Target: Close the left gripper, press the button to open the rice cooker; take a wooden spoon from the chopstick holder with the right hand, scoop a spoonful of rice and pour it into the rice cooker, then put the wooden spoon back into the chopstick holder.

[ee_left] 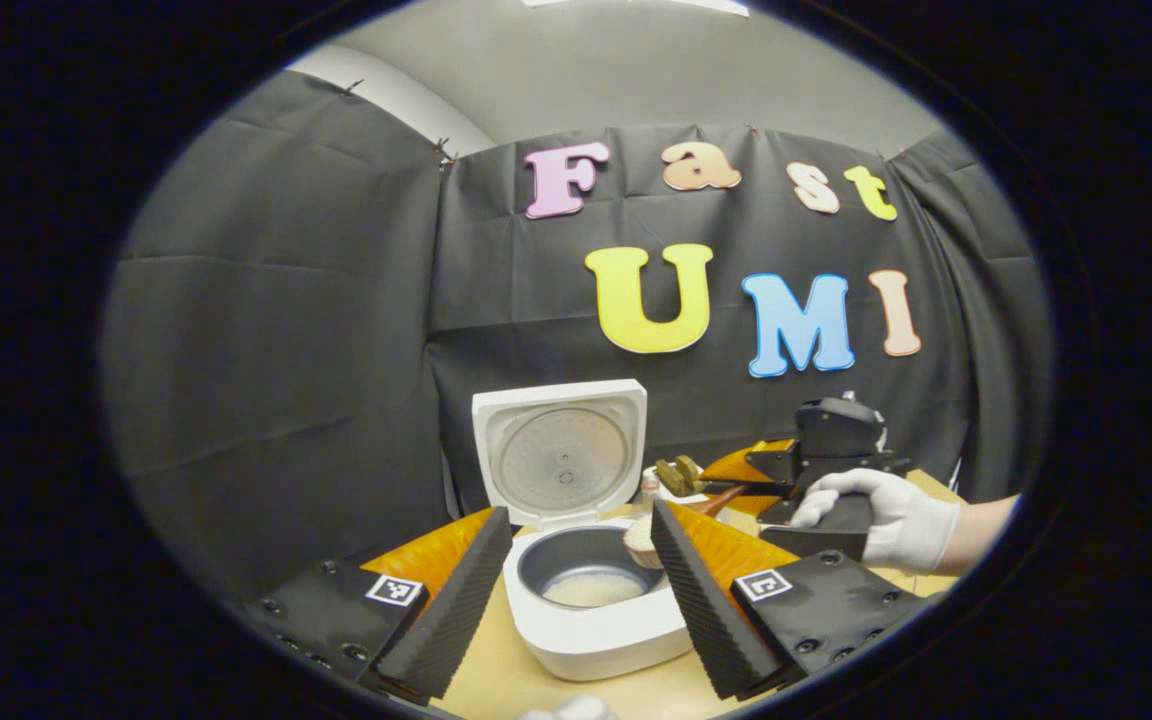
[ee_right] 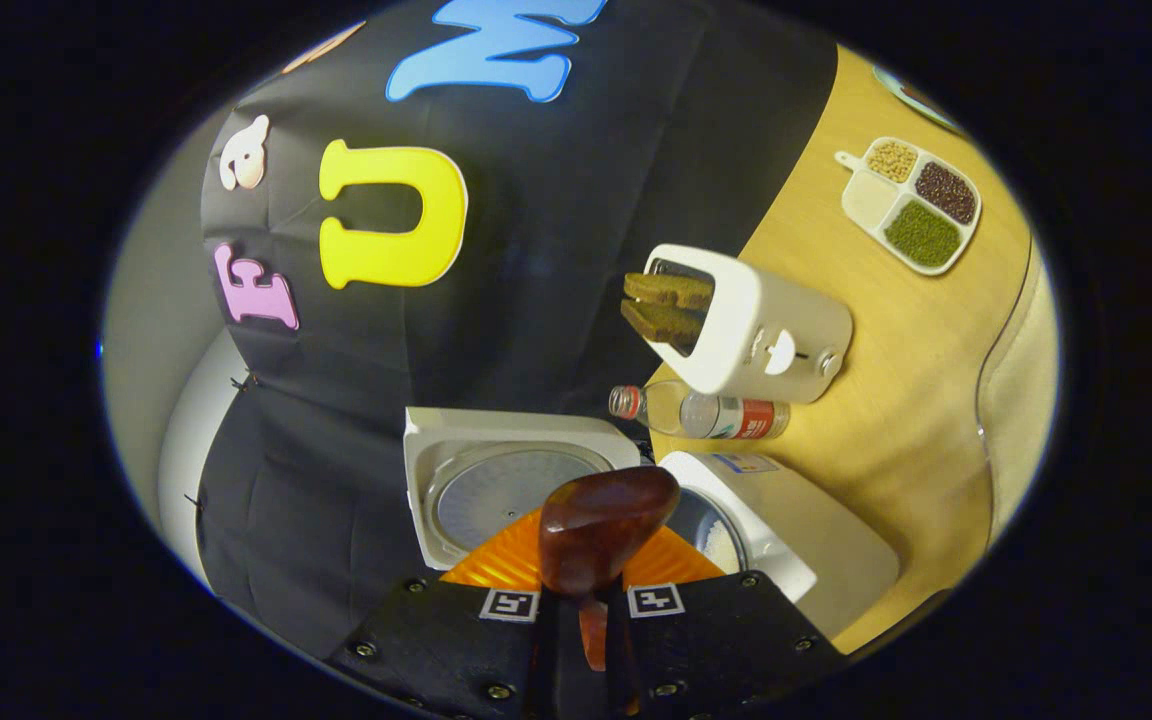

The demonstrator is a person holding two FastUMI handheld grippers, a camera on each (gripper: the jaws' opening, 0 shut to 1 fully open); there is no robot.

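Rice cooker [ee_left: 591,610] sits lower centre of the left gripper view, lid [ee_left: 561,450] already up, some rice visible at the bottom of the dark inner pot [ee_left: 586,575]. Left gripper [ee_left: 571,590] is spread wide, fingers either side of the cooker body, grasping nothing. Right gripper [ee_left: 726,488], centre right of that view and held by a gloved hand [ee_left: 886,520], is clamped on the handle of the wooden spoon [ee_left: 681,518]; spoon bowl with rice sits at the pot's right rim. In the right gripper view the spoon [ee_right: 596,530] fills lower centre, bowl back facing the camera and tipped over the pot [ee_right: 711,535], handle pinched between the right gripper's [ee_right: 591,625] fingers, so this looks like the pouring step. Spoon reads as light, stiff and glossy, maybe slick, so a firm pinch mid-handle seems right; loose grains spill easily, tilt slowly. Toaster [ee_right: 751,325], bottle [ee_right: 701,412] and grain tray [ee_right: 911,205] stand upper right on the table [ee_right: 896,400]. Chopstick holder not identifiable here.
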